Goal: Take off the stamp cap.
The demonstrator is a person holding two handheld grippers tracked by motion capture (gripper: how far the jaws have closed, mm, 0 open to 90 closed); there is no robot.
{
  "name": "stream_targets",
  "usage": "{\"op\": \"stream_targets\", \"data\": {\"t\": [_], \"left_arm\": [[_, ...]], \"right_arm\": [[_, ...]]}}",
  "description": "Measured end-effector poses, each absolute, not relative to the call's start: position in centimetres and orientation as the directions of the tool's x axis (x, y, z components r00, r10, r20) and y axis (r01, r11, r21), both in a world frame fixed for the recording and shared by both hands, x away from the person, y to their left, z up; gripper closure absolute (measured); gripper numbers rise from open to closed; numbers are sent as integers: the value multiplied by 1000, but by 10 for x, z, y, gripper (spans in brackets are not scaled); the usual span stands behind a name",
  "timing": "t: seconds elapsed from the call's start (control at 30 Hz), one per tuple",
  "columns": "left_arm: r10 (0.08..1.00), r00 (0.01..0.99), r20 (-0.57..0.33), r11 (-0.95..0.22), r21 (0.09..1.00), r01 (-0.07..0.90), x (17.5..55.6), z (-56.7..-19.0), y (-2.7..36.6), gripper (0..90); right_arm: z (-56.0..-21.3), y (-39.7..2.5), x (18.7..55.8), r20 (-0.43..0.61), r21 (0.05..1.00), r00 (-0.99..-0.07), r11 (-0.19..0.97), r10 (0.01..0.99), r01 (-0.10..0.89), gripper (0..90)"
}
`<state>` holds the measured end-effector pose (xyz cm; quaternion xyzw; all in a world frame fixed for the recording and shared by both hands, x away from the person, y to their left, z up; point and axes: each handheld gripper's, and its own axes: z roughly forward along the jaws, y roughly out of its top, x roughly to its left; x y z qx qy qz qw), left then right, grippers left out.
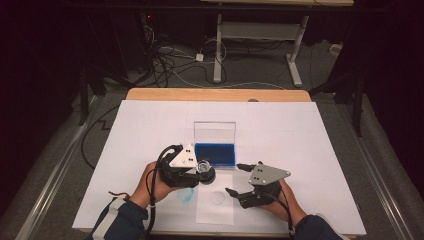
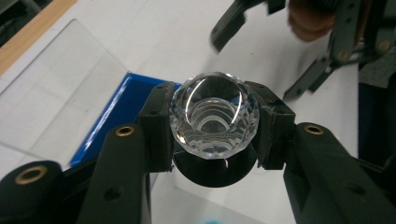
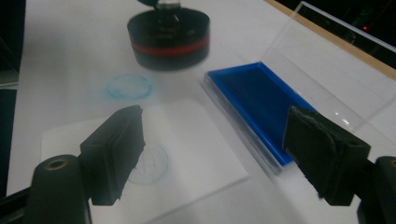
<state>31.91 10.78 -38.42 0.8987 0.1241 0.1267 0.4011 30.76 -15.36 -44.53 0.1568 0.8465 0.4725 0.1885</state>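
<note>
- A round stamp with a faceted clear crystal knob (image 2: pixel 214 120) on a black disc base with a red band (image 3: pixel 169 38) is held by the left gripper (image 1: pixel 199 169), whose fingers (image 2: pixel 156 125) are clamped on the knob from both sides.
- In the high view the stamp is seen near the table's centre, just at the 7 o'clock corner of the blue ink pad in its open clear plastic case (image 1: pixel 215 153); whether the base is touching the white sheet covering the table (image 1: pixel 150 125) or hanging just above it cannot be told (the base looks slightly blurred in the right gripper view).
- A small white card (image 3: pixel 149 163) bearing a faint round print (image 3: pixel 150 163) lies at 6 o'clock from the pad, and a smudged blue ring (image 3: pixel 130 87) is marked on the sheet beside it.
- The right gripper (image 1: pixel 239 179) is held over the card's 3 o'clock edge, its fingers (image 3: pixel 116 149) wide apart with nothing between them.
- The step in hand is judged to be the carrying of the stamp between pad and card, either for inking or for a fresh print.
- If inking is meant, the base must be brought flat over the blue pad and pressed evenly; if printing, it must be lowered squarely onto the card, which may need steadying by the right gripper.
</note>
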Motion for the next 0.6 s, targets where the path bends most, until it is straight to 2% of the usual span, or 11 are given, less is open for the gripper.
{"op": "stream_targets", "data": {"t": [0.27, 0.6], "left_arm": [[304, 946, 114, -636, 764, 112, 316, -385, 103, 544], [320, 942, 101, -617, 777, 126, 316, -387, 102, 544]], "right_arm": [[-455, -113, 308, -146, 858, -916, 509, 373, 71, 203], [-457, -102, 308, -162, 876, -902, 479, 401, 56, 302]]}}
